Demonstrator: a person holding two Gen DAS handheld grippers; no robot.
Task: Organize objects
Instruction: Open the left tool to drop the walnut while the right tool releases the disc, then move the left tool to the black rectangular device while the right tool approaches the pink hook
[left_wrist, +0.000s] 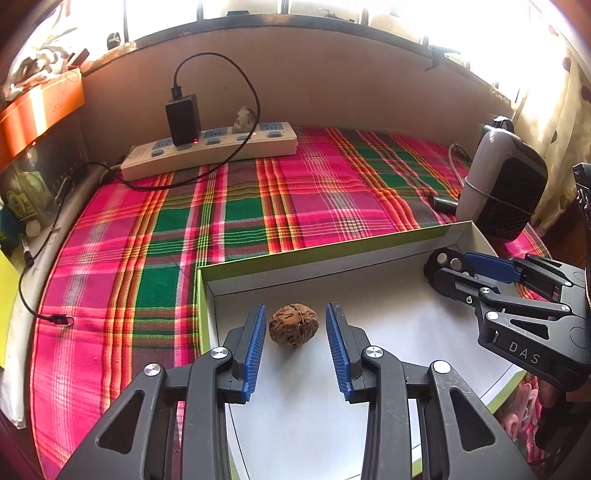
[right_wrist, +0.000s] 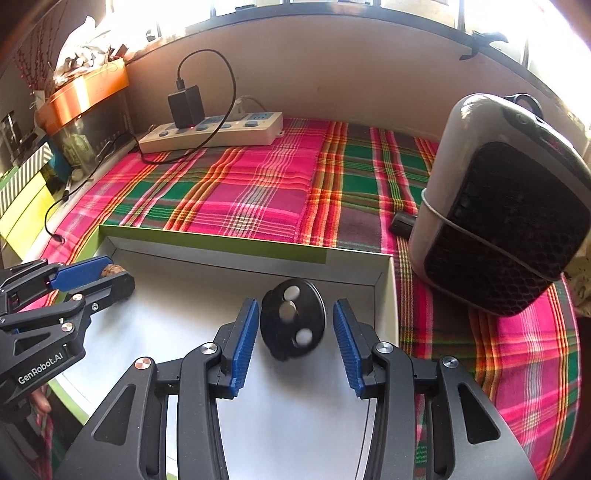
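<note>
walnut (left_wrist: 293, 324) between parted left fingers (left_wrist: 255, 347), black disc (right_wrist: 293, 319) between right fingers (right_wrist: 242, 343)

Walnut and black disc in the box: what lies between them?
Only the bare white floor of the box lies between the walnut and the black disc, seen in the left wrist view.

The surface (left_wrist: 295, 192) carries a plaid cloth (right_wrist: 258, 184). Directly on the cloth: power strip (left_wrist: 210, 151) at rear, shallow box (left_wrist: 332, 254) at front, heater (right_wrist: 509, 206) at right, and a small dark item (right_wrist: 402, 223), possibly a plug.
</note>
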